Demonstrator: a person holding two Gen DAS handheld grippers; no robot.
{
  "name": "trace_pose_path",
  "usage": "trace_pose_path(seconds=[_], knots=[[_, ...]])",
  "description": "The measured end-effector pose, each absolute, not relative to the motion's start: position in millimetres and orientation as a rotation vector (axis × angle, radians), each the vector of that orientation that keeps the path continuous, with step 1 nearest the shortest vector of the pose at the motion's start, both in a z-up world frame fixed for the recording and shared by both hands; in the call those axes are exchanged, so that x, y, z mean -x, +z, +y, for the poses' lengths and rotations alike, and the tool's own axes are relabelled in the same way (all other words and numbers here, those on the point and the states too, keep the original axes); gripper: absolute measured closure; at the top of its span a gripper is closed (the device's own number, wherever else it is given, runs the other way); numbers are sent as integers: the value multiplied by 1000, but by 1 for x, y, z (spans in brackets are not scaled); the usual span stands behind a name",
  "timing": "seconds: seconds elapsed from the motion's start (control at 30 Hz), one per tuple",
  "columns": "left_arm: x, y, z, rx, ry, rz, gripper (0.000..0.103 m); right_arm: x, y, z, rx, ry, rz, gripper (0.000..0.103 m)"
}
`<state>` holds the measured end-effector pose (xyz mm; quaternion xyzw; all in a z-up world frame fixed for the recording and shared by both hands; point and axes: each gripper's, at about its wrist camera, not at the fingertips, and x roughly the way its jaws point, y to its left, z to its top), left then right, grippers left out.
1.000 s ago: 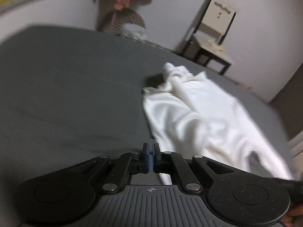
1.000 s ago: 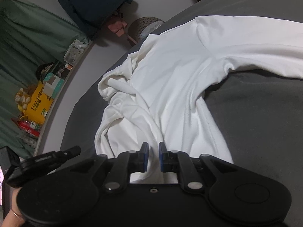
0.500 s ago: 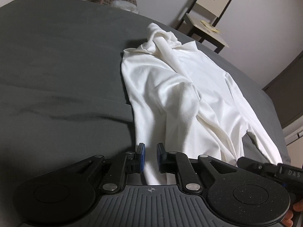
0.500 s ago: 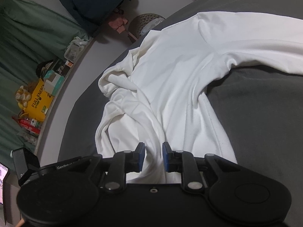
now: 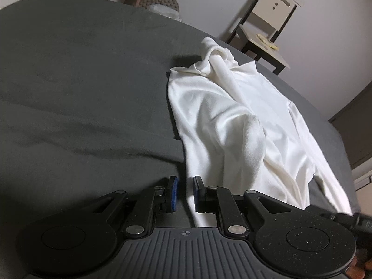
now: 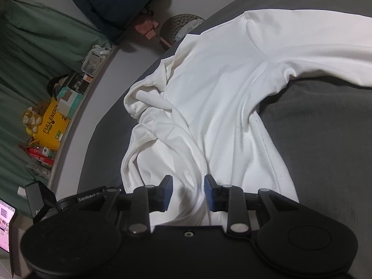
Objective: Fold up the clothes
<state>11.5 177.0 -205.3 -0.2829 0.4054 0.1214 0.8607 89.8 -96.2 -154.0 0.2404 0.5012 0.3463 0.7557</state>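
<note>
Both my left claw (image 5: 183, 191) and right claw (image 6: 188, 191) gaped empty over the white shirt (image 6: 220, 97)'s hem; soft, limp cloth, best pinched at hem corners.

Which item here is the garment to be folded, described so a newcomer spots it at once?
A dark grey bed sheet fills both views. On it lies a rumpled white long-sleeved top, one sleeve stretched out sideways. It is the only pale fabric on the sheet, right in front of both open hand-held grippers.
</note>
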Motion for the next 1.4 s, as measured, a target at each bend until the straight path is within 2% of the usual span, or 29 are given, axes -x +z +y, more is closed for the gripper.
trace_pose_path(seconds=[0.03, 0.1, 0.37, 0.4, 0.47, 0.53, 0.57, 0.73, 0.77, 0.8, 0.87, 0.93, 1.2, 1.4], knots=[[-9, -205, 178, 611, 237, 838, 33, -90, -154, -96, -525, 755, 1094, 73], [-6, -203, 179, 643, 222, 817, 5, -90, -154, -95, -524, 757, 1094, 73], [-9, -208, 190, 729, 242, 814, 6, -89, -153, -95, -526, 752, 1092, 72], [-9, -209, 191, 737, 249, 812, 9, -89, -152, -96, -528, 750, 1091, 72], [-11, -209, 190, 709, 262, 811, 26, -89, -153, -97, -530, 746, 1089, 71], [-13, -207, 188, 647, 271, 811, 50, -90, -153, -96, -531, 744, 1093, 70], [-14, -208, 187, 656, 238, 815, 53, -90, -154, -96, -533, 743, 1095, 70], [-20, -208, 174, 600, 212, 821, 53, -91, -154, -95, -539, 747, 1100, 70], [-21, -208, 172, 589, 207, 822, 57, -91, -154, -95, -540, 747, 1100, 70], [-22, -208, 170, 575, 211, 826, 71, -91, -154, -95, -541, 748, 1100, 69], [-25, -208, 165, 548, 219, 833, 82, -91, -154, -95, -541, 749, 1100, 69], [-27, -207, 160, 510, 227, 834, 101, -91, -155, -95, -543, 748, 1103, 69], [-16, -181, 163, 337, 297, 780, 103, -91, -157, -95, -545, 751, 1110, 69], [4, -154, 214, 261, 458, 787, 103, -91, -158, -92, -535, 763, 1122, 67]])
